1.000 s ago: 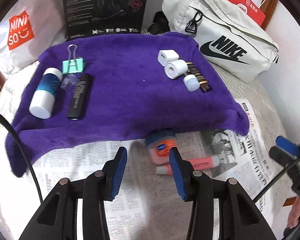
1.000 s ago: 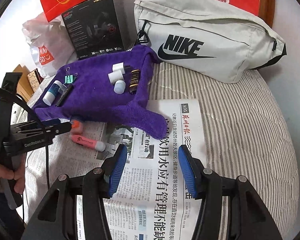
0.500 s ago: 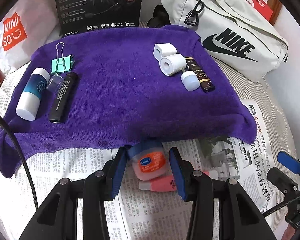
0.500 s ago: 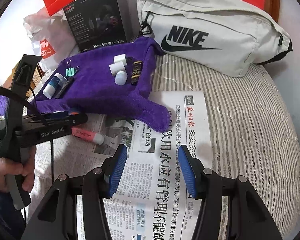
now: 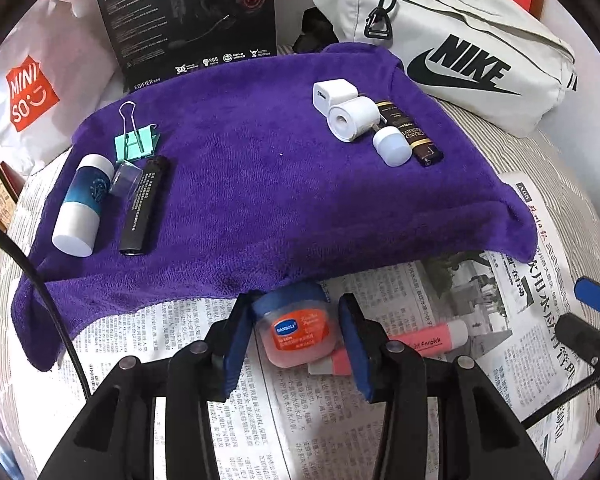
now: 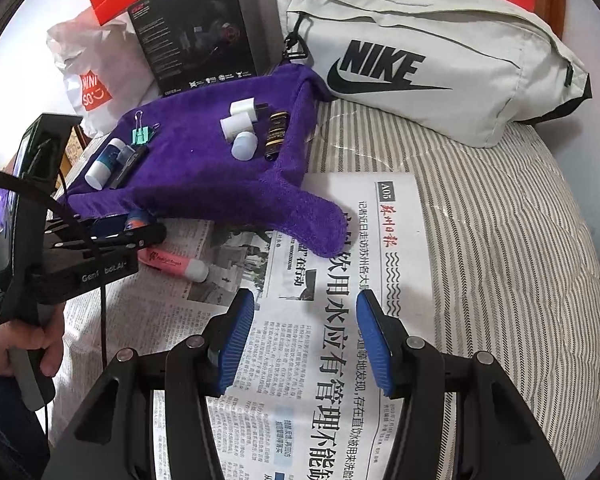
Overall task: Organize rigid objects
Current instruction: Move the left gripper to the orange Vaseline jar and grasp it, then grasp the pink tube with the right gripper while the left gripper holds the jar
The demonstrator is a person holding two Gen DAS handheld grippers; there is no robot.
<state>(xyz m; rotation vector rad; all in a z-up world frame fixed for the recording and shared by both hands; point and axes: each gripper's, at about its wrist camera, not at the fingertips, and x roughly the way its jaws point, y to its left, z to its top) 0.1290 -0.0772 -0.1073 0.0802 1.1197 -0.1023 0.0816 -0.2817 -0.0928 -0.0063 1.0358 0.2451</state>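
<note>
A small orange jelly jar with a blue lid [image 5: 296, 330] lies on the newspaper at the purple towel's [image 5: 260, 184] front edge. My left gripper [image 5: 294, 338] is open with its blue pads on either side of the jar, a small gap on each side. A pink tube [image 5: 420, 346] lies just right of it. On the towel lie a blue-white bottle [image 5: 82, 204], a black tube [image 5: 144, 206], a green binder clip [image 5: 134, 142], a white charger [image 5: 334, 94], a white roll [image 5: 350, 118], a white cap [image 5: 392, 146] and a brown tube [image 5: 410, 134]. My right gripper [image 6: 306, 344] is open and empty over the newspaper [image 6: 340, 320].
A grey Nike bag [image 6: 428, 60] lies at the back right, a black headset box [image 5: 188, 20] and a white Miniso bag [image 5: 32, 96] at the back left. Striped bedding [image 6: 500, 260] lies to the right of the newspaper.
My left gripper has moved forward until the jelly jar sits between its pads. The right gripper has barely moved.
</note>
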